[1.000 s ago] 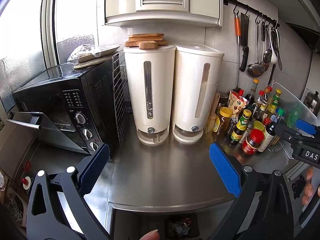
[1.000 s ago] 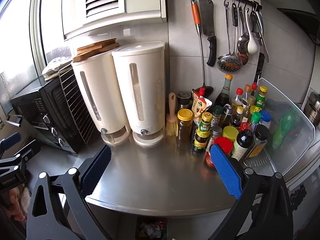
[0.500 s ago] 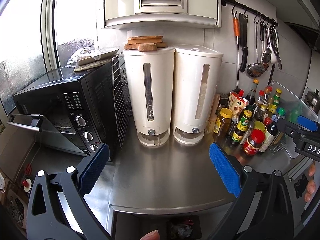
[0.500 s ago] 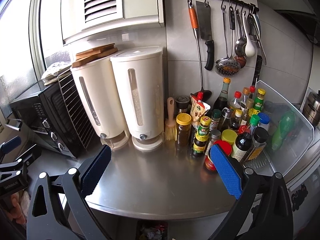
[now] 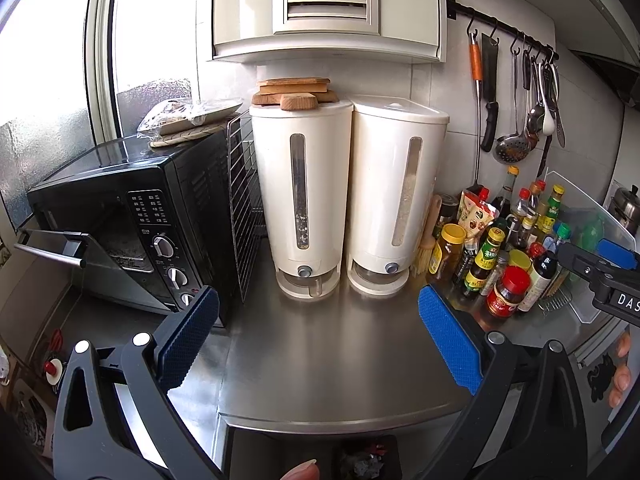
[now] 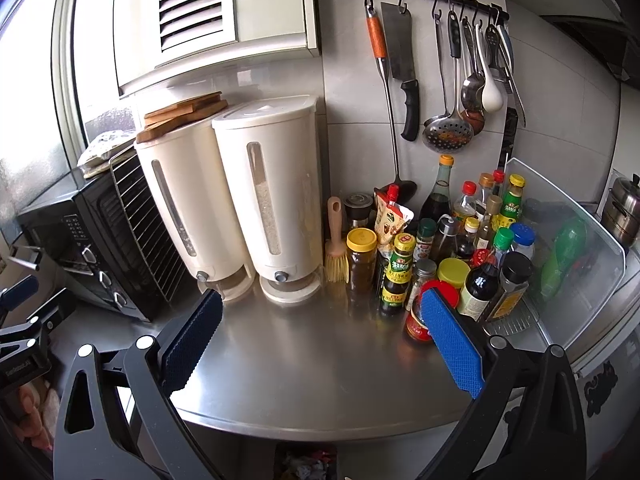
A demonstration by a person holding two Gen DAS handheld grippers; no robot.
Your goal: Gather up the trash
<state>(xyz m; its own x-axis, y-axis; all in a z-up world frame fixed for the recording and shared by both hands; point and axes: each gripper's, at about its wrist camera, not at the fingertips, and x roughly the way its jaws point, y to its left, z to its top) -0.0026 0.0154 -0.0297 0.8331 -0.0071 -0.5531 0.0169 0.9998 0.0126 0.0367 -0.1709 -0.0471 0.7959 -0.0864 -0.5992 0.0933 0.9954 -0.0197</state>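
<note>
My left gripper (image 5: pixel 320 336) hangs open above the steel countertop (image 5: pixel 328 360), nothing between its blue pads. My right gripper (image 6: pixel 320 340) is open too, over the same countertop (image 6: pixel 320 360) near the sauce bottles. Below the counter's front edge a dark bin with crumpled trash (image 5: pixel 366 460) shows in the left wrist view, and the trash (image 6: pixel 306 466) peeks in at the bottom of the right wrist view. The right gripper's tip (image 5: pixel 608 268) appears at the far right of the left view; the left gripper's body (image 6: pixel 24 340) appears at the far left of the right view.
A black toaster oven (image 5: pixel 132 220) with its door ajar stands left. Two white dispensers (image 5: pixel 348 208) stand at the back. A cluster of sauce bottles and jars (image 6: pixel 452 256) fills the right, beside a clear plastic guard (image 6: pixel 576 256). Utensils and a cleaver (image 6: pixel 404 64) hang on the wall rail.
Both grippers have risen and pulled back slightly, so the dispensers and bottles sit lower in view. Both stay open with nothing held.
</note>
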